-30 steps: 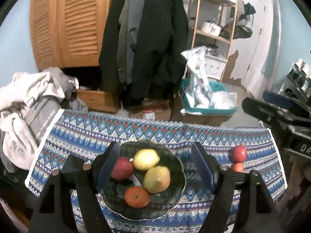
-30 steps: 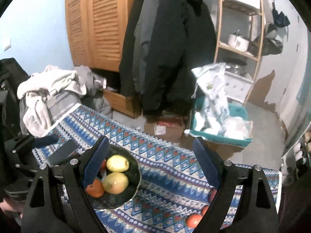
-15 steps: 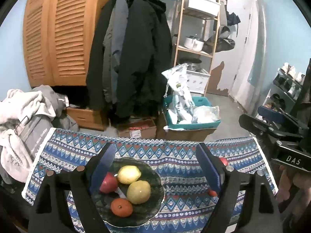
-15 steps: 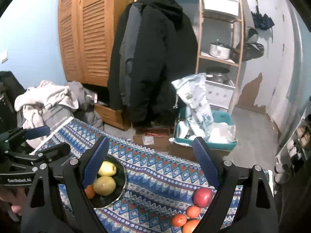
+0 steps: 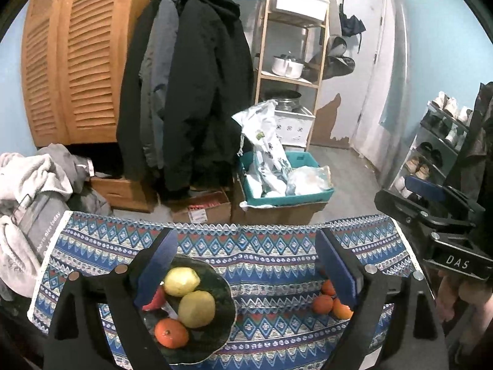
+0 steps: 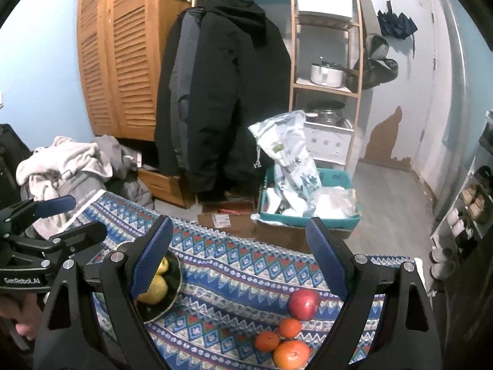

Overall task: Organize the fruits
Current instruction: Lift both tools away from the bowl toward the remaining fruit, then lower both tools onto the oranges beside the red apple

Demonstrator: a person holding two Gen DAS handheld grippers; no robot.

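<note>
A dark glass bowl [image 5: 215, 333] on the patterned tablecloth [image 5: 262, 262] holds two yellow-green fruits [image 5: 197, 308], an orange [image 5: 171, 333] and a red apple [image 5: 154, 300] half hidden by a finger. Loose oranges [image 5: 323, 303] lie to the right. My left gripper [image 5: 246, 269] hangs above the table, its jaws opening with nothing between them. In the right wrist view a red apple [image 6: 303, 303] and three oranges [image 6: 289, 328] lie on the cloth. My right gripper [image 6: 238, 259] stands open and empty above them. The bowl [image 6: 172, 296] shows at its left finger.
Past the table's far edge stand cardboard boxes [image 5: 200, 212], a teal bin with bags [image 5: 286, 182], hanging coats [image 5: 191, 92] and a wooden shelf [image 5: 292, 46]. A heap of clothes [image 5: 27, 191] lies left of the table. A shoe rack [image 5: 440, 141] stands at the right.
Both grippers have drawn back and up from the table, so bowl and fruit look smaller. The left jaws have widened. The red apple and loose oranges came into the right wrist view.
</note>
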